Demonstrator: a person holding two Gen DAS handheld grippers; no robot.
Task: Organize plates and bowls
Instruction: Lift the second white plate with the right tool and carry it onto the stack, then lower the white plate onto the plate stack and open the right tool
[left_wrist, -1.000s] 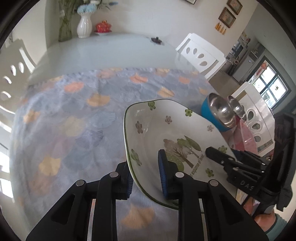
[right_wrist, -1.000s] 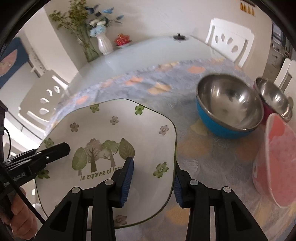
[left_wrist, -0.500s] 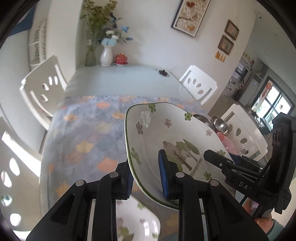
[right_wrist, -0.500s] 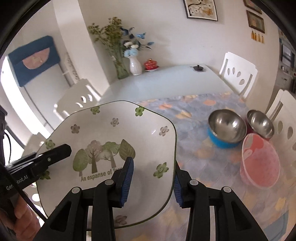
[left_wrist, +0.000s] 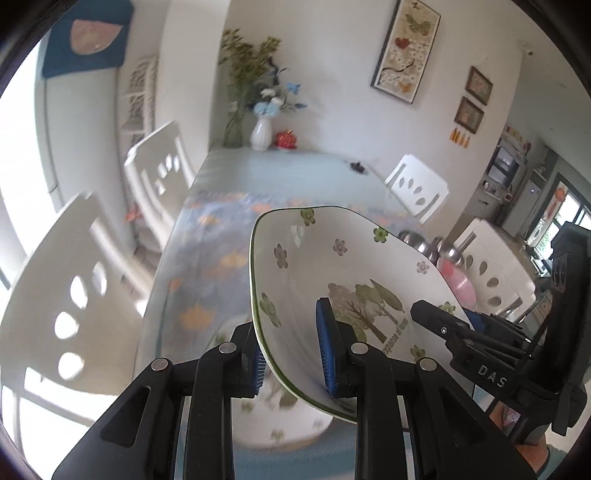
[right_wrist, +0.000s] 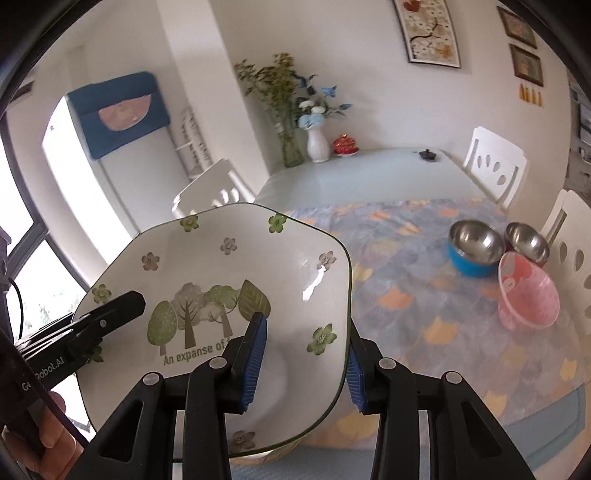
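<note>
A white square plate (left_wrist: 332, 266) with a green rim, flower prints and a tree picture hangs tilted, high above the table, held from both sides. My left gripper (left_wrist: 291, 350) is shut on its left rim, blue pads above and below the edge. My right gripper (right_wrist: 304, 362) is shut on the right rim of the same plate (right_wrist: 221, 266). Each gripper shows in the other's view: the right gripper (left_wrist: 448, 317), and the left gripper (right_wrist: 122, 306) with a hand behind it. A second dish (left_wrist: 273, 421) with the same pattern sits on the table under the held plate, blurred.
On the patterned tablecloth (right_wrist: 424, 295) to the right stand a steel bowl with a blue outside (right_wrist: 474, 251), a smaller steel bowl (right_wrist: 526, 242) and a pink plastic bowl (right_wrist: 526, 295). White chairs (left_wrist: 74, 295) surround the table. A flower vase (right_wrist: 317, 144) stands at the far end.
Both grippers have lifted the plate up and back from the table, so the table and bowls look smaller. The second dish has come into view beneath. Both grips are unchanged.
</note>
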